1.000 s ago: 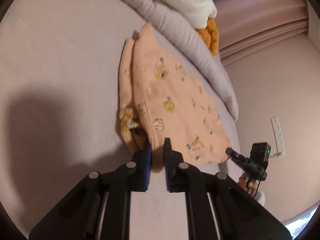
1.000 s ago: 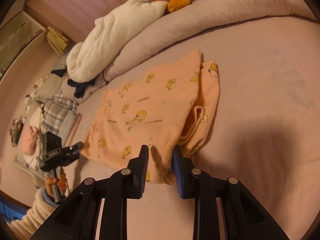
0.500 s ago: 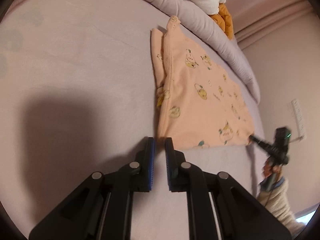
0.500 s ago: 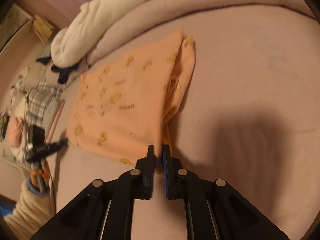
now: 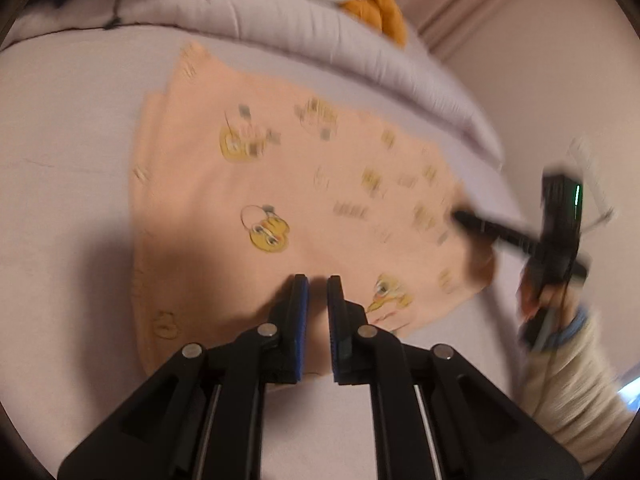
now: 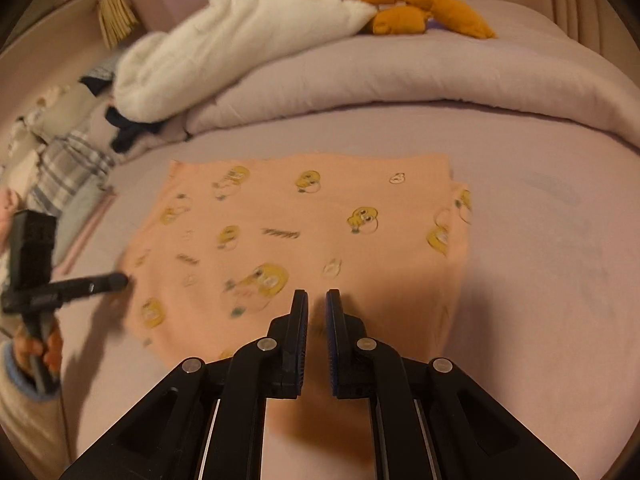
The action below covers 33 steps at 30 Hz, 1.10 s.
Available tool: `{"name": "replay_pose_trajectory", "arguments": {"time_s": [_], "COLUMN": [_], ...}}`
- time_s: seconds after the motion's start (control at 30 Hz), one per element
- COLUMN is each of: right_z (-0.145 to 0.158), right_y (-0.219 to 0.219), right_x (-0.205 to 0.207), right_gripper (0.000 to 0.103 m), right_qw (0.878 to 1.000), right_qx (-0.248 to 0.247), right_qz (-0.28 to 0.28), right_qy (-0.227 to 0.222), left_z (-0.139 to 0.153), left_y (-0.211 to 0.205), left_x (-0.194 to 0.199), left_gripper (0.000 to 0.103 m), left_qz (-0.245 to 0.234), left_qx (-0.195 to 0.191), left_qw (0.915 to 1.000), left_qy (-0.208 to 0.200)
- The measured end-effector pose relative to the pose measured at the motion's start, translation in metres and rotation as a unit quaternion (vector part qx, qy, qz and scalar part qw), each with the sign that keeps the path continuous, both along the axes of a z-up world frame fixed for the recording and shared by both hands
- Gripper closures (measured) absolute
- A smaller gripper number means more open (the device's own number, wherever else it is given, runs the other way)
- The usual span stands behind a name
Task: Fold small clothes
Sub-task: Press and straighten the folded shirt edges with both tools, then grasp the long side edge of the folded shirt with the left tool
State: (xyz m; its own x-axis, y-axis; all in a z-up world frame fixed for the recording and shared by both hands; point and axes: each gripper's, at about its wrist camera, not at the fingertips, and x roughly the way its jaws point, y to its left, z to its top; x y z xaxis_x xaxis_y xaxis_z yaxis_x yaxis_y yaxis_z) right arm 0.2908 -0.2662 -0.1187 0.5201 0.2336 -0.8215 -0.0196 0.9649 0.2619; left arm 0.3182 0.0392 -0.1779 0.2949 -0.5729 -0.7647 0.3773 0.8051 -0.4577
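The peach duck-print garment (image 6: 304, 240), light, limp and likely to sag, is best pinched at its six-o'clock hem, since the left gripper (image 5: 318, 280) and the right gripper (image 6: 317, 294) are seen nearly closed and empty.

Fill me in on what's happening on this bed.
A person is folding a small peach garment with a yellow duck print on a bed covered in a lilac sheet, working a handheld claw in each hand. The garment lies flat, one folded edge doubled along its side. Both the left claw and the right claw hover above its near edge, jaws nearly closed with nothing between them. A rolled duvet, a white blanket and an orange soft toy lie behind.
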Motion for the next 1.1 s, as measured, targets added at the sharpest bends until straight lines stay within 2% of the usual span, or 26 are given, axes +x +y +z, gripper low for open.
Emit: {"name": "replay_pose_trajectory", "arguments": {"time_s": [0.03,0.1,0.2,0.3,0.4,0.47,0.53,0.57,0.63,0.7,0.83,0.9,0.93,0.97,1.03,1.1], "right_z": [-0.009,-0.020,-0.021,-0.020,-0.009,0.001,0.004,0.003,-0.004,-0.017,-0.015,-0.006,-0.002,0.001,0.006,0.009], "right_y": [-0.003,-0.013,-0.029,-0.048,-0.066,-0.061,-0.051,-0.045,-0.031,-0.029,-0.044,-0.049,-0.045,-0.046,-0.044,-0.038], "right_x": [0.008,0.016,0.028,0.036,0.021,0.000,-0.015,-0.021,-0.024,-0.030,-0.045,-0.060,-0.064,-0.068,-0.077,-0.078], "right_gripper": [0.097,0.097,0.100,0.100,0.093,0.088,0.085,0.085,0.085,0.085,0.084,0.077,0.069,0.065,0.062,0.061], "right_qw": [1.000,0.999,0.999,0.996,0.991,0.992,0.992,0.993,0.997,0.999,0.998,0.998,0.999,0.999,0.999,0.999], "right_qx": [-0.010,-0.015,-0.004,-0.022,0.038,0.079,0.099,0.098,0.074,0.032,0.057,0.052,0.040,0.024,0.014,0.029], "right_qz": [-0.009,-0.020,-0.038,-0.085,-0.125,-0.097,-0.062,-0.049,-0.022,-0.010,-0.022,-0.021,-0.023,-0.028,-0.034,-0.032], "right_qy": [0.015,0.037,0.035,0.029,0.003,-0.029,-0.037,-0.035,-0.014,0.013,0.013,0.005,0.002,0.000,-0.006,-0.011], "left_z": [-0.005,-0.010,-0.014,-0.004,0.017,0.027,0.027,0.022,0.005,-0.007,0.002,0.009,0.012,0.012,0.016,0.015], "left_y": [-0.001,0.007,0.023,0.035,0.043,0.040,0.032,0.031,0.030,0.027,0.040,0.050,0.060,0.065,0.080,0.089], "left_x": [-0.003,-0.010,-0.022,-0.025,-0.020,-0.008,0.008,0.017,0.032,0.037,0.023,0.010,0.005,-0.001,-0.012,-0.013], "left_gripper": [0.095,0.095,0.095,0.095,0.080,0.059,0.058,0.058,0.058,0.065,0.064,0.063,0.057,0.045,0.028,0.026], "left_qz": [-0.006,-0.009,-0.013,-0.006,0.010,0.024,0.042,0.053,0.078,0.091,0.094,0.098,0.103,0.114,0.146,0.160], "left_qx": [0.008,-0.007,-0.021,-0.024,-0.057,-0.083,-0.079,-0.080,-0.069,-0.053,-0.067,-0.057,-0.055,-0.053,-0.048,-0.066], "left_qw": [0.9999,0.9999,0.9996,0.9994,0.9983,0.9961,0.9956,0.9952,0.9945,0.9943,0.9932,0.9935,0.9930,0.9920,0.9881,0.9847], "left_qy": [-0.004,-0.003,0.014,0.023,-0.001,-0.017,-0.028,-0.019,0.005,0.017,0.017,0.014,0.015,0.014,0.009,0.016]}}
